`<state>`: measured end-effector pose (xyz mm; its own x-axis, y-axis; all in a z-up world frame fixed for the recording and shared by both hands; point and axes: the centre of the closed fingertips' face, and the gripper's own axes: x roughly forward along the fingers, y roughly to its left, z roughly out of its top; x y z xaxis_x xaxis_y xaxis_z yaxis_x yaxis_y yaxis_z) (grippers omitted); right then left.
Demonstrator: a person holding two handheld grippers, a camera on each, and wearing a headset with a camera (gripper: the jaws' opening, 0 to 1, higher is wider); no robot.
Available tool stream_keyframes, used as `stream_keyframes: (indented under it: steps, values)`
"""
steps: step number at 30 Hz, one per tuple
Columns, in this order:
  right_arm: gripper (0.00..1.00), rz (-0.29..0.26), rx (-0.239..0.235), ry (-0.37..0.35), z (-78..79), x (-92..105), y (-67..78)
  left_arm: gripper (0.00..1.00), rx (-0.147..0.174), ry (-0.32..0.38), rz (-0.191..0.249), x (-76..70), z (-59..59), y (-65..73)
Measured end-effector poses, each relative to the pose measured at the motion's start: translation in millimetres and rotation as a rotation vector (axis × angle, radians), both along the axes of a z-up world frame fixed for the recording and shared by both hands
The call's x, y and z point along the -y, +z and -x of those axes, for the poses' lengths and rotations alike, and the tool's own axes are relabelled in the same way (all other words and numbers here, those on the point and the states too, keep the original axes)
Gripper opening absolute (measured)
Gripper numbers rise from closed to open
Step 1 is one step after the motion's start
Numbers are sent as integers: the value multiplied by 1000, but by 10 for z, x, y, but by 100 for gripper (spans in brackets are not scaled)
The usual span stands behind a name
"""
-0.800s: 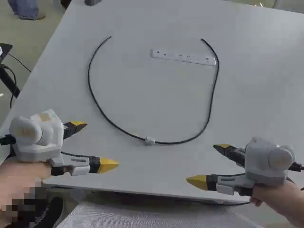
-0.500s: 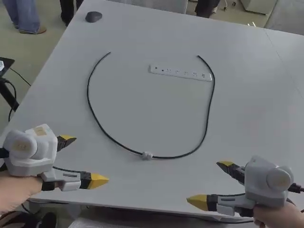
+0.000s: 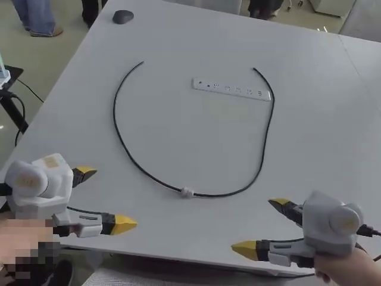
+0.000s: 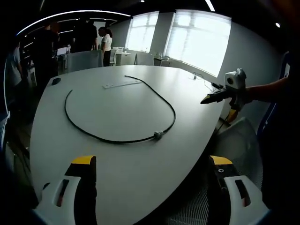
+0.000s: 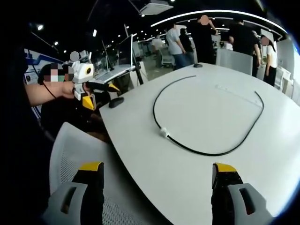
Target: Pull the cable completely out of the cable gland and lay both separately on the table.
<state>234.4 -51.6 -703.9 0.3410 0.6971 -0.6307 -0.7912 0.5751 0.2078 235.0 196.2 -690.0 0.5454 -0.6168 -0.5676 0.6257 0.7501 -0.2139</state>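
A thin black cable (image 3: 121,144) lies in a wide U on the white table (image 3: 196,137), threaded through a small white cable gland (image 3: 187,192) at the bottom of the loop. The same cable (image 4: 101,138) and gland (image 4: 158,135) show in the left gripper view, and the cable (image 5: 206,152) and gland (image 5: 163,132) in the right gripper view. My left gripper (image 3: 105,198) is open at the table's near left edge, well short of the gland. My right gripper (image 3: 260,226) is open at the near right edge. Neither holds anything.
A white power strip (image 3: 231,90) lies inside the cable loop toward the far side. A dark mouse (image 3: 122,16) sits at the far left corner. A chair back (image 5: 89,164) stands below the near table edge. Several people stand beyond the table.
The head camera has shifted a little, so the whole table scene moved in view. Both grippers stay open near the table's front edge; cable and gland lie unmoved.
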Motion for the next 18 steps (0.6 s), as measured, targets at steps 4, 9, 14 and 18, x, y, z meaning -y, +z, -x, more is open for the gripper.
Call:
stream_keyframes:
  steps: [4, 9, 14, 18]
  values:
    - [96, -9, 3, 4, -35, -43, 25, 99, 2, 1, 4, 9, -11, 15]
    - [94, 1, 13, 30, -105, -108, 44, 99, -5, -1, 31, 56, -7, 41]
    - [92, 20, 22, 62, -246, -187, 88, 98, 10, 0, 19, 38, -29, 49]
    - [91, 25, 41, 94, -354, -300, 127, 98, 7, 1, 18, 25, -26, 30]
